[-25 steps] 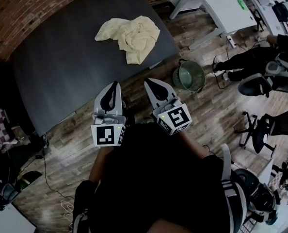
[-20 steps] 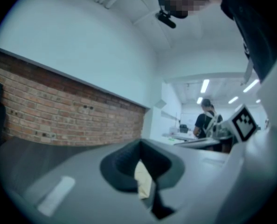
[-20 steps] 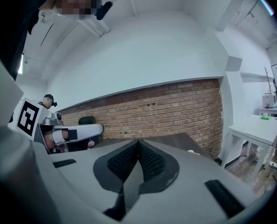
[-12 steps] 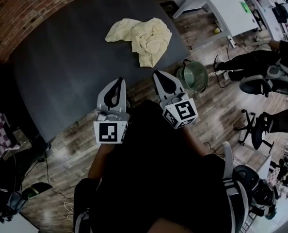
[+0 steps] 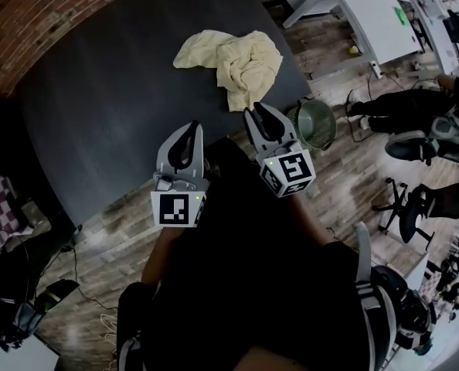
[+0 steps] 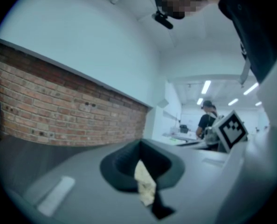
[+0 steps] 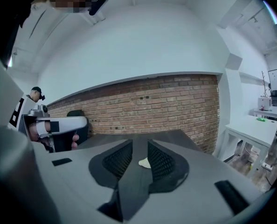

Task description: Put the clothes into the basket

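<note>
One crumpled pale yellow cloth (image 5: pixel 233 56) lies on the dark tabletop (image 5: pixel 98 107), toward its far right corner, and neither tool touches it. One round green basket (image 5: pixel 316 126) stands on the wooden floor (image 5: pixel 345 176), just off that corner and to the right of the cloth.

Two tools are held side by side over the near edge of the tabletop, each with one marker cube at its back. The left hand-held gripper (image 5: pixel 192 128) points level across the tabletop, well apart from the cloth. Its jaws are drawn together at the tips and clamp nothing. Its own view shows the cloth only as a pale sliver far ahead, seen through the slit behind the tips.

The right hand-held gripper (image 5: pixel 255 111) tilts slightly down toward the cloth, between the left tool and the basket. Its jaws have just been opening and stand a little apart, with nothing between the pads. Through the narrow gap its own view shows bare tabletop and, farther on, a small patch of the cloth. In the head view its tips sit near the cloth's closest end.

One brick wall (image 5: pixel 52 6) runs behind the tabletop. One white table (image 5: pixel 368 14) stands beyond the basket, and at least two black office chairs (image 5: pixel 430 199) stand at the right. The left gripper view shows one person standing far back in the room.
</note>
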A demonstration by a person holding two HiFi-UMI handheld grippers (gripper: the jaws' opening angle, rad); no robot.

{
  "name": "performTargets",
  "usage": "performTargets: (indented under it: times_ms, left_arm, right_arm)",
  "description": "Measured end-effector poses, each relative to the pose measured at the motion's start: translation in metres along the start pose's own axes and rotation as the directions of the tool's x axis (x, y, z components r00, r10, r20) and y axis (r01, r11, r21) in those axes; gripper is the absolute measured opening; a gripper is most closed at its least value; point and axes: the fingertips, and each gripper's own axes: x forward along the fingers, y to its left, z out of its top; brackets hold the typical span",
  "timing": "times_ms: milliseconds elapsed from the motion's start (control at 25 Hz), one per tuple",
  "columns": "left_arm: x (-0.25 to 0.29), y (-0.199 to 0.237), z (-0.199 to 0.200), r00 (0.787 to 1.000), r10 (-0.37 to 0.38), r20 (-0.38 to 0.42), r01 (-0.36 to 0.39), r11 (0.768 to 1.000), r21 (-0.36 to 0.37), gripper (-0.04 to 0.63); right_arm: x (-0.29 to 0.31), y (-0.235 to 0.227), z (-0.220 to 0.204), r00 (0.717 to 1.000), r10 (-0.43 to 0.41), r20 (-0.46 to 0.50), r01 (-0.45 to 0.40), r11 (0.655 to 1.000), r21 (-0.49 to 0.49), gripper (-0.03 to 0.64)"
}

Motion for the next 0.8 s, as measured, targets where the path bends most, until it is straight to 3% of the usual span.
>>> performTargets:
  times_ms: [280,480,800]
  left_arm:
    - [0.039,0.021,-0.007,0.999,-0.001,-0.047,0.003,0.999,0.035,0.005]
    - [0.066,0.031,-0.019,0.997,0.009,-0.082,-0.008,1.000,0.011,0.005]
    - [0.124,0.052,-0.045,0.987,0.028,-0.155,-0.034,0.999,-0.034,0.005]
  right_arm:
    - [0.045,-0.018,-0.016,0.993,0.041,-0.108,-0.043,0.999,-0.016,0.184]
    - [0.076,-0.031,-0.048,0.972,0.084,-0.220,-0.089,0.996,-0.015,0.248]
    - [0.130,-0.073,-0.102,0.930,0.092,-0.357,-0.100,0.995,-0.005,0.284]
